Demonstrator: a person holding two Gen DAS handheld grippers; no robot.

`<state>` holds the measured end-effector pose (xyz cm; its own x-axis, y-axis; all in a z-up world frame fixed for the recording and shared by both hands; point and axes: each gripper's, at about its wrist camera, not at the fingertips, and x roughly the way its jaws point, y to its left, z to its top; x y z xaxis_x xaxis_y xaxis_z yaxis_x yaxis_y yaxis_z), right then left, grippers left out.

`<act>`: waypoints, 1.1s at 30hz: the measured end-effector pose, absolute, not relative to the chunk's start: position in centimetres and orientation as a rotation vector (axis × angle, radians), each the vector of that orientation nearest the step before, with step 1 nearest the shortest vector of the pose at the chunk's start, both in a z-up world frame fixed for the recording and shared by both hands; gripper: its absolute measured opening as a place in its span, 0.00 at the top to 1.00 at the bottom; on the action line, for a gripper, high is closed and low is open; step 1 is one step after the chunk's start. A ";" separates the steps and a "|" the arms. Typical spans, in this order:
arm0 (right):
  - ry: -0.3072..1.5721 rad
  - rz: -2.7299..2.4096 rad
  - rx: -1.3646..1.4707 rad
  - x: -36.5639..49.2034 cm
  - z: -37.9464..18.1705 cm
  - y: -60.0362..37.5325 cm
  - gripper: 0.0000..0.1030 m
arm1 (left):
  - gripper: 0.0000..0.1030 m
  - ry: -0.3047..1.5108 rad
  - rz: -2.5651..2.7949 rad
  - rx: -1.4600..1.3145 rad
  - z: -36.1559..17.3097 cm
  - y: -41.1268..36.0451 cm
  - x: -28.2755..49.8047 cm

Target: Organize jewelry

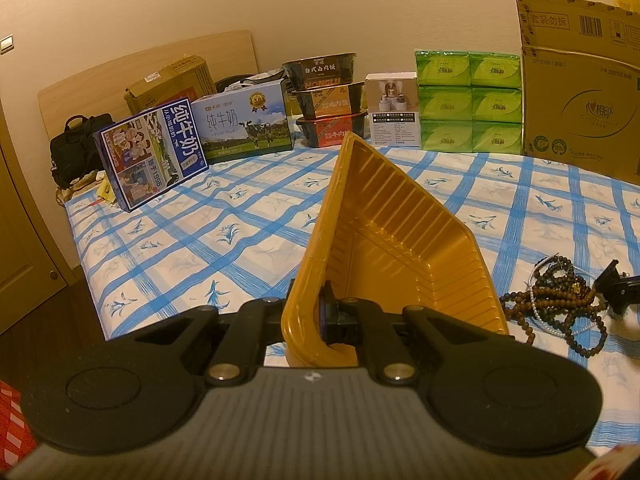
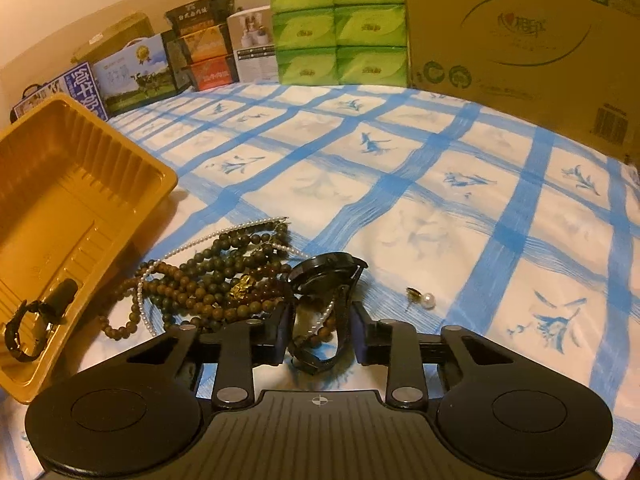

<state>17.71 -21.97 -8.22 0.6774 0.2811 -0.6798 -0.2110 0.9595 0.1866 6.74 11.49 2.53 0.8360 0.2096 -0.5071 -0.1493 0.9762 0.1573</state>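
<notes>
Blue-checked tablecloth (image 2: 400, 184), boxes (image 1: 580, 92) behind (cream wall (image 1: 320, 8))

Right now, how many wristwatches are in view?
2: a small black watch lies inside the yellow tray; a larger black watch sits between the right gripper fingers. The bead pile may hide more.

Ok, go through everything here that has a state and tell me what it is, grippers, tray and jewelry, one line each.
Left gripper: shut on the tray's rim.
Gold tray: tilted, no jewelry in it.
Right gripper: jaws astride the watch strap, not visibly pressing.
Black watch: on the cloth, face tilted up.
Bead strands: tangled in a pile beside the tray.
Pearl earring: lying loose, apart from the pile.
</notes>
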 end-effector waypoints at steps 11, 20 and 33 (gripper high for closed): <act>0.721 0.272 0.094 16.3 -6.0 -22.5 0.71 | 0.93 0.550 0.191 0.113 2.5 11.4 6.8; 0.762 0.272 0.016 15.8 -6.8 -21.9 0.69 | 0.93 0.549 0.188 0.118 2.5 11.4 6.8; 0.776 0.262 0.018 17.4 -8.2 -22.0 0.56 | 0.93 0.550 0.189 0.119 2.5 11.4 6.8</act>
<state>17.40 -22.00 -8.21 0.6827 0.2402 -0.6901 -0.2273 0.9674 0.1119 6.81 11.43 2.53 0.8360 0.2095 -0.5072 -0.1459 0.9758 0.1627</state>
